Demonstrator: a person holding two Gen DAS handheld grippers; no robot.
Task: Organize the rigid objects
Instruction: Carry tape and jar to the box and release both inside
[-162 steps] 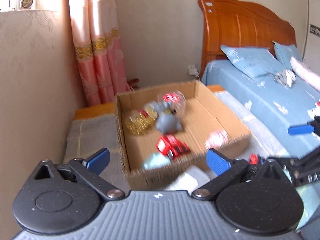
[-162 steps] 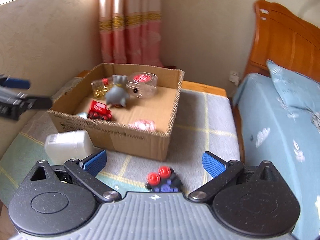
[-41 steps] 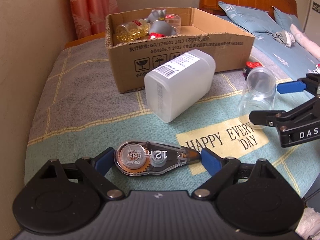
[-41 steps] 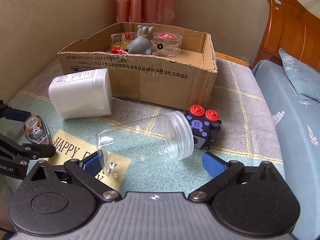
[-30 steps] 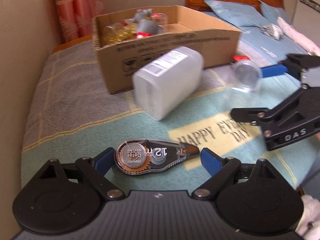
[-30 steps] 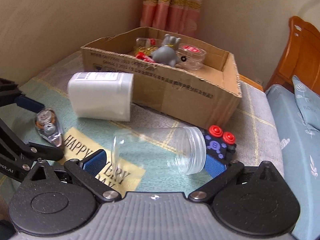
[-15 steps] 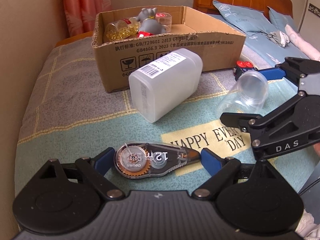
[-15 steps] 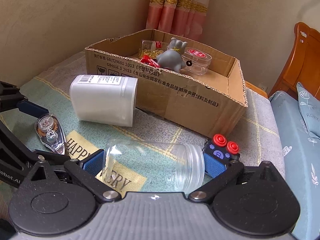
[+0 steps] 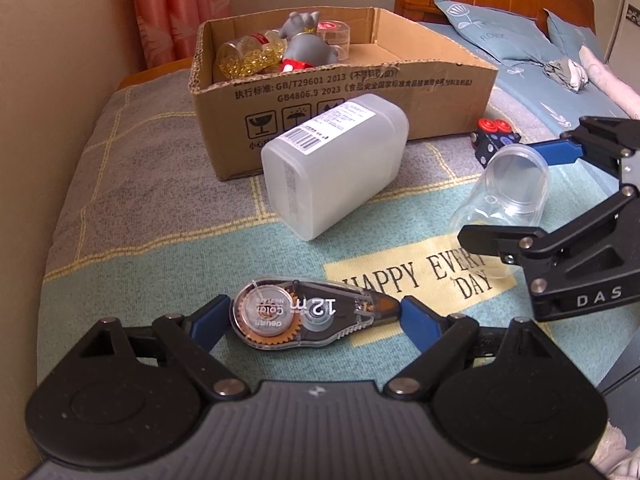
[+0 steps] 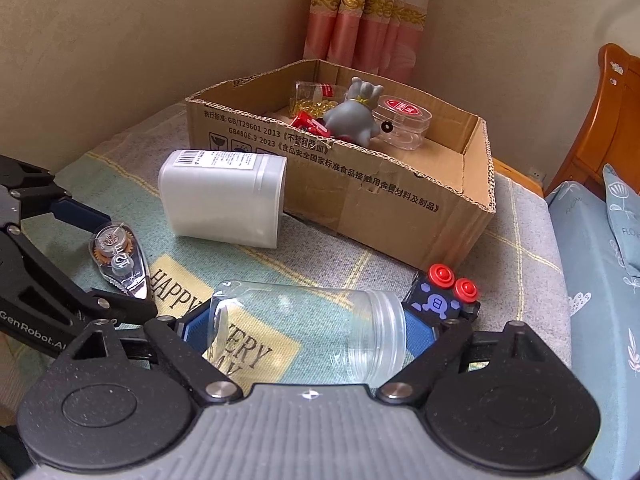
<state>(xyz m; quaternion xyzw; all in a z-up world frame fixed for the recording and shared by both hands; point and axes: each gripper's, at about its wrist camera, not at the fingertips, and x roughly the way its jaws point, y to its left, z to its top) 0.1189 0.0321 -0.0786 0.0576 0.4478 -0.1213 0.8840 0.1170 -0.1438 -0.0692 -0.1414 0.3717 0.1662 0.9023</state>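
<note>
A clear correction tape dispenser (image 9: 304,316) lies on the patterned cloth. My left gripper (image 9: 316,314) is closing on it lengthwise, a blue pad touching each end. A clear plastic jar (image 10: 312,320) lies on its side across my right gripper (image 10: 308,332), whose jaws are closing, with one pad at its base and one at its mouth. From the left wrist, the right gripper (image 9: 520,194) spans the same jar (image 9: 508,188). Behind them stands an open cardboard box (image 10: 360,184).
A white plastic container (image 9: 336,168) lies on its side against the box front. A black toy block with red buttons (image 10: 440,300) sits just right of the jar's mouth. The box holds a grey figurine (image 10: 354,116) and several small items. A blue bed (image 9: 540,60) is to the right.
Both grippers came down from above the box to the cloth. Over the last second the right jaws drew in against the jar's ends. The left gripper stayed around the tape dispenser.
</note>
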